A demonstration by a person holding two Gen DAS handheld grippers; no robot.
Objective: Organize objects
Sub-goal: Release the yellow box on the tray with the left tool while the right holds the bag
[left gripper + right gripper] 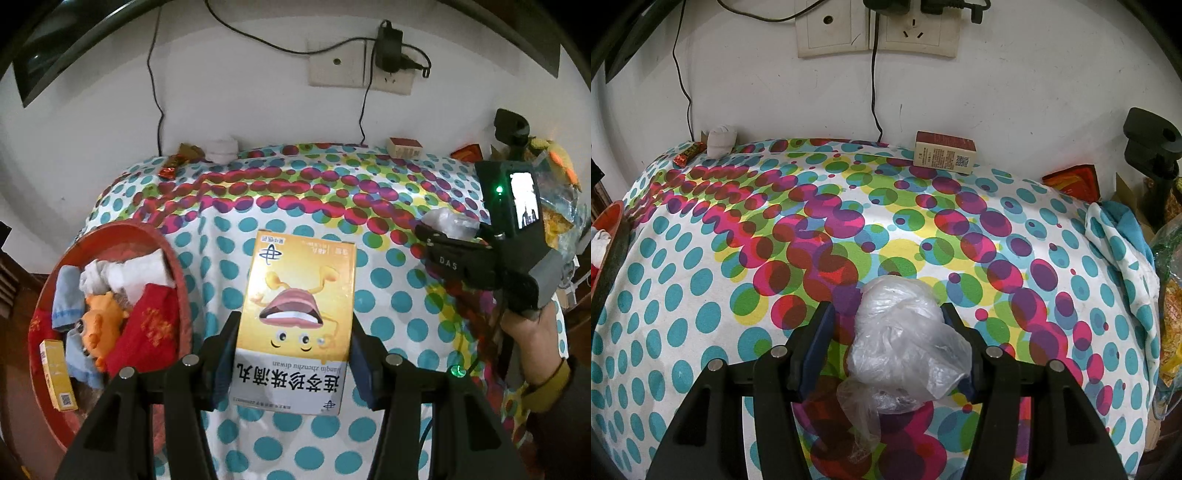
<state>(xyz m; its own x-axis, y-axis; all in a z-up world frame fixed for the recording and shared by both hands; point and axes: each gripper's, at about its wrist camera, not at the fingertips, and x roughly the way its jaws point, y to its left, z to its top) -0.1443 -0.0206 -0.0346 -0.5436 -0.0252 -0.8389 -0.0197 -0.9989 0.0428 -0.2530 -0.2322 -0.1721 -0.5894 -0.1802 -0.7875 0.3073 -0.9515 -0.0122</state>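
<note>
Yellow medicine box is up off the dotted counter, clamped between the left gripper fingers. Left of it, the red round basket holds red and white cloths, an orange toy and a second small yellow box. Only the right wrist view shows the brown box at the far wall. There the right gripper fingers stand apart around a crumpled plastic bag; whether they pinch it, I can't tell.
</note>
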